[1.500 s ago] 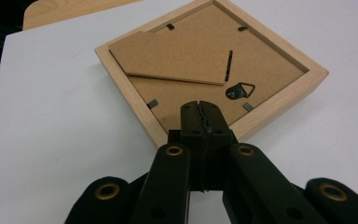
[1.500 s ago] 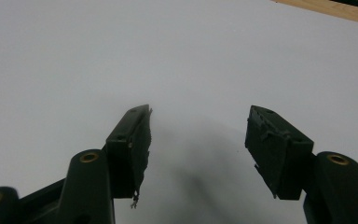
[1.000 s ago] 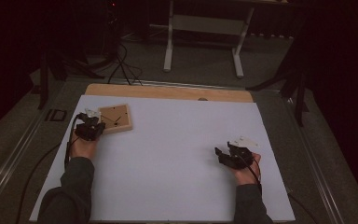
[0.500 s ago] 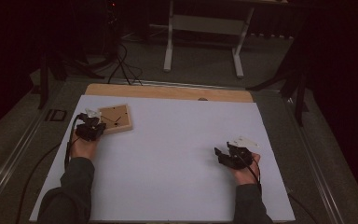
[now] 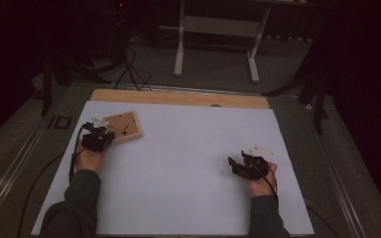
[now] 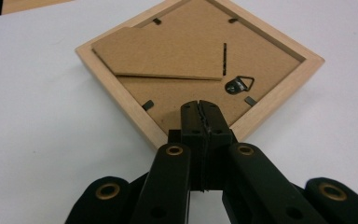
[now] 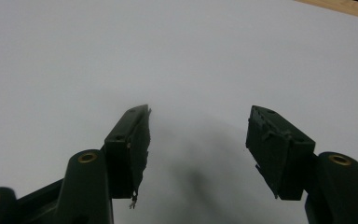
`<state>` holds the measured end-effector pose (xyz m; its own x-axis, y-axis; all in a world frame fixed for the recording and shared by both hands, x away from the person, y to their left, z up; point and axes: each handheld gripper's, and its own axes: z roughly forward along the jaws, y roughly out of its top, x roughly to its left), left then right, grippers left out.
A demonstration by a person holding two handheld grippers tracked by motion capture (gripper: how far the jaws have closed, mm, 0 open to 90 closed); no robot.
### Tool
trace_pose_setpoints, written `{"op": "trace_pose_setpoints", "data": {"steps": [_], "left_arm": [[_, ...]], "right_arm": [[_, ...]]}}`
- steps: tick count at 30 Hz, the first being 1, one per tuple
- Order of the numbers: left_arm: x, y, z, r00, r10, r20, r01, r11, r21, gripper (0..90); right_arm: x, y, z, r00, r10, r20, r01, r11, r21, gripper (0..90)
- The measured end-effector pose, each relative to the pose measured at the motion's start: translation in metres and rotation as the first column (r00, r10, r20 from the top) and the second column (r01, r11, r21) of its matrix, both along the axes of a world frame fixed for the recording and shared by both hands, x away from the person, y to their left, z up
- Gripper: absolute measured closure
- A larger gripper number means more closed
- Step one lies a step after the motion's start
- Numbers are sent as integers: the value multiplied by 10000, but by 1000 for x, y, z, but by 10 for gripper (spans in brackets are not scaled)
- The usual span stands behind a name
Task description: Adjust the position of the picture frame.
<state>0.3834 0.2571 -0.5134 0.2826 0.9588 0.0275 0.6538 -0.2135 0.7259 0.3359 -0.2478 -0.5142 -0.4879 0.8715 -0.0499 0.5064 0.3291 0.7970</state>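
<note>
A wooden picture frame (image 5: 122, 127) lies face down on the white sheet (image 5: 188, 163) that covers the table, at the far left of the sheet. Its brown backing board, a folded easel stand (image 6: 168, 53) and a small metal hanger (image 6: 239, 85) face up. The left gripper (image 5: 98, 136) sits at the frame's near left corner, with its tips above the backing board just inside that corner. Its jaws are pressed together, and nothing is seen between them; whether the tips touch the board cannot be told. The right gripper (image 5: 243, 166) rests well apart from the frame, on the right near part of the sheet. Its jaws stand wide apart with only bare sheet between them. A strip of the wooden table (image 5: 178, 97) shows beyond the sheet's far edge.
</note>
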Motion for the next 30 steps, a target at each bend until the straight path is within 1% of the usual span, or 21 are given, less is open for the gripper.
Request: {"op": "trace_pose_setpoints", "data": {"steps": [3,8,12,16,18,19,23,30], "left_arm": [[-4,-3,-1,9998,-186,61,186,9998,-33,897],[-9,-5,-2,9995,-306,113,308,9994,-185,897],[-11,-7,-2,9990,-417,127,420,9990,-174,897],[-15,-12,-1,9978,-650,118,652,9978,-144,897],[-16,-13,-1,9977,-670,129,672,9976,-139,897],[-17,-14,-2,9971,-747,159,750,9970,-172,897],[-20,-17,-3,9965,-808,190,815,9960,-354,897],[-24,-23,-3,9942,-1055,190,1063,9934,-436,897]], "right_arm": [[0,0,0,10000,3,-1,-3,10000,13,388],[0,0,0,10000,11,10,-11,10000,-8,388],[0,0,0,10000,14,8,-14,10000,-12,388],[0,0,0,10000,11,11,-11,10000,0,388],[0,0,0,10000,11,11,-11,10000,5,387],[0,0,0,10000,5,-3,-5,10000,17,387],[0,0,0,10000,14,8,-14,10000,10,387],[0,0,0,10000,7,-9,-7,10000,-24,387]]}}
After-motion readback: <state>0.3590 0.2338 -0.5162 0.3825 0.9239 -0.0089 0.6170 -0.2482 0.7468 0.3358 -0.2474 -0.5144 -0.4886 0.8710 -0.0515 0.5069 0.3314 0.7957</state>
